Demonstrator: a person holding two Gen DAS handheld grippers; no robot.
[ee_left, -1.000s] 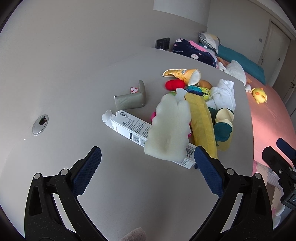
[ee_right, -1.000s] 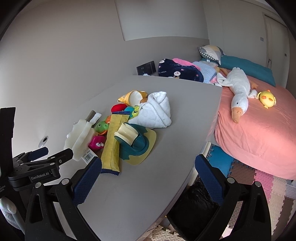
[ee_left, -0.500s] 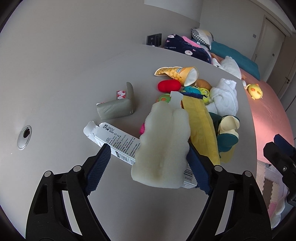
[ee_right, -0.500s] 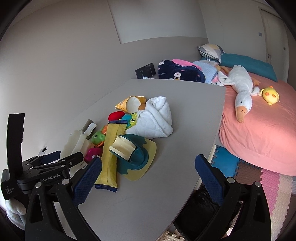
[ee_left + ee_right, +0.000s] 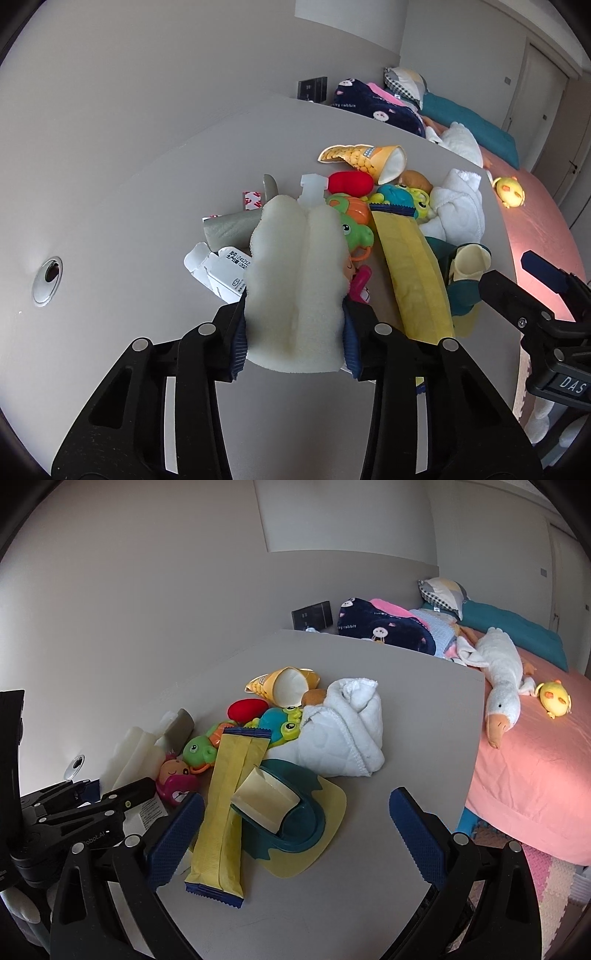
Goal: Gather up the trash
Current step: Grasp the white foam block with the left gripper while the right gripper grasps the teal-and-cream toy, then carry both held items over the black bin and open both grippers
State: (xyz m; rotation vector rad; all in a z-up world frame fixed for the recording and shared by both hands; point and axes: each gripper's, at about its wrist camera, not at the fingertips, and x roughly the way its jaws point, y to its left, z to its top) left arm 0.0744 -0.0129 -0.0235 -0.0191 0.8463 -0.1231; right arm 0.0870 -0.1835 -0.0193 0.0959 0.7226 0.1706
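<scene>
Your left tongs (image 5: 293, 328) clenched on the white foam piece (image 5: 295, 280), puffy, creased down its middle, over the white carton (image 5: 221, 273) on the bench (image 5: 147, 206), your right tongs (image 5: 295, 834) spread apart.

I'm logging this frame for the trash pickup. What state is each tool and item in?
Left tool: shut on foam piece.
Foam piece: squeezed between the pads.
Right tool: open, holding nothing.
Yellow wrapper: flat on the table.
White carton: lying down, end flap open.
</scene>
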